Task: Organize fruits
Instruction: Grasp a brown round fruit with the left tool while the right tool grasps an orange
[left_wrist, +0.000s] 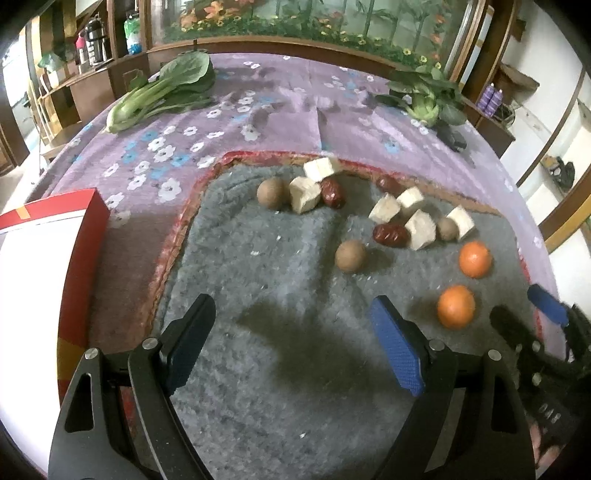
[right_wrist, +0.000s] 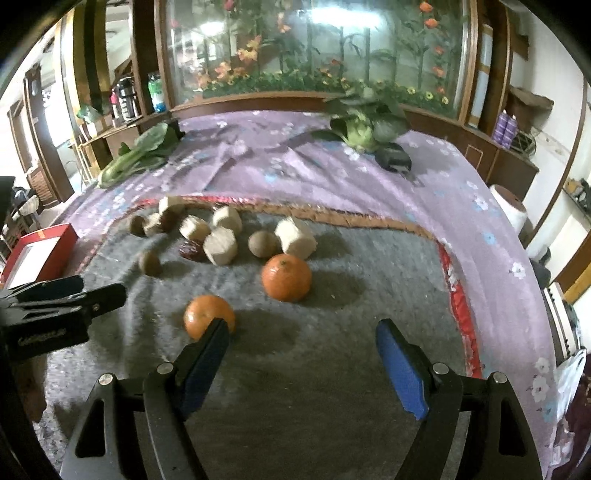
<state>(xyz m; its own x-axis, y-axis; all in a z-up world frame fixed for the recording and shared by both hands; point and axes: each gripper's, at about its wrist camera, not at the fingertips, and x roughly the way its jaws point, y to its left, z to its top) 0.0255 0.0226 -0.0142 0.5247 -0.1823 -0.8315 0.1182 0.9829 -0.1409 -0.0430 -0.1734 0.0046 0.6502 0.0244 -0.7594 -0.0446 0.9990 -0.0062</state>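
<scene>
Two oranges lie on the grey mat (left_wrist: 258, 332): the near orange (left_wrist: 456, 306) (right_wrist: 208, 316) and the far orange (left_wrist: 475, 259) (right_wrist: 286, 277). Three brown round fruits (left_wrist: 351, 256), several red dates (left_wrist: 390, 234) and several pale cut chunks (left_wrist: 420, 229) lie behind them. My left gripper (left_wrist: 291, 314) is open and empty over the mat, left of the oranges. My right gripper (right_wrist: 303, 332) is open and empty; its left fingertip (right_wrist: 218, 328) partly covers the near orange.
A red and white box (left_wrist: 55, 266) stands at the left on the purple flowered cloth (left_wrist: 258, 110). Leafy greens (left_wrist: 162, 92) lie at the far left, another green bunch (left_wrist: 424, 99) at the far right, with a dark object (right_wrist: 395, 157) beside it.
</scene>
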